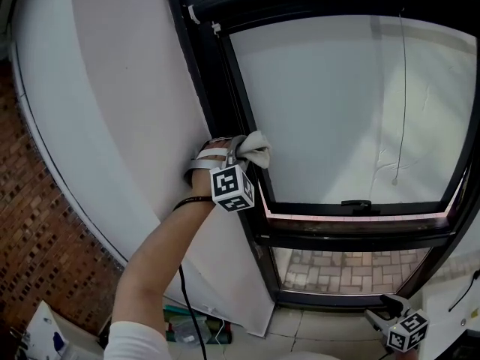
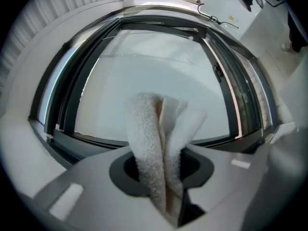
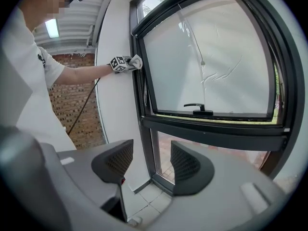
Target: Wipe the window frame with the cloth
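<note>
My left gripper point(image 1: 241, 158) is shut on a white terry cloth point(image 1: 256, 147) and holds it against the left upright of the black window frame point(image 1: 223, 88), about halfway up. In the left gripper view the cloth point(image 2: 159, 129) stands folded out of the closed jaws, with the frame point(image 2: 72, 95) and frosted pane behind it. My right gripper point(image 1: 390, 317) hangs low at the bottom right, away from the window. Its jaws point(image 3: 151, 165) are open and hold nothing. From there I see the left gripper point(image 3: 126, 63) and cloth point(image 3: 136, 60) up on the frame point(image 3: 144, 95).
A white wall panel point(image 1: 112, 88) runs left of the frame, with a brick wall point(image 1: 37, 238) beyond it. A black handle point(image 1: 356, 203) sits on the sash's bottom rail. A thin cord point(image 1: 401, 88) hangs over the pane. A cable point(image 1: 187, 306) drops below my left arm.
</note>
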The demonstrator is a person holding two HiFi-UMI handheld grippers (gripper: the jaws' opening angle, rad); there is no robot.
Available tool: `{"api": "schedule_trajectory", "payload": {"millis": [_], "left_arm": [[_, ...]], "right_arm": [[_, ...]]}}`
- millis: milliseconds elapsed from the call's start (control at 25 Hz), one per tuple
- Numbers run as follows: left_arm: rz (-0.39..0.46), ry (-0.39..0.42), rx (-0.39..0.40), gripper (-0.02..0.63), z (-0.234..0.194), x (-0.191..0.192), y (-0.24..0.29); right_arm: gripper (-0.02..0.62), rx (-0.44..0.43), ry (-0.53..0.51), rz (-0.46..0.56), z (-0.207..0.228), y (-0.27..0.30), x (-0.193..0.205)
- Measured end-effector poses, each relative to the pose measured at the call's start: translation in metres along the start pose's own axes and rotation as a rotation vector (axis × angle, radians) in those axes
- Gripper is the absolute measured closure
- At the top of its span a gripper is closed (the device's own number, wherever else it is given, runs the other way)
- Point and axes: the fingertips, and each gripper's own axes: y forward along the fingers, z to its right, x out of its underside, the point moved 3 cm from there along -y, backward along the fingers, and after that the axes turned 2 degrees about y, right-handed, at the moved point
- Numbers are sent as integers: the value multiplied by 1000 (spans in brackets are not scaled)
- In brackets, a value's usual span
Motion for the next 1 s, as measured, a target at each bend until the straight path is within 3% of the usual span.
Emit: {"api": "schedule_trajectory", "payload": {"millis": [320, 640, 800, 1000], "left_arm": [[2, -37, -128, 468, -144, 8, -8], [-29, -19, -276, 468, -267, 14, -17], [-43, -39, -294, 468, -293, 18, -19], [-28, -17, -318, 468, -286, 15, -24]], "right_arm": [[348, 24, 1, 7, 5, -3, -6], [348, 75, 19, 18, 7, -15, -4], [348, 101, 29, 27, 10, -24, -4], [348, 124, 24, 23, 10, -36, -2]]}}
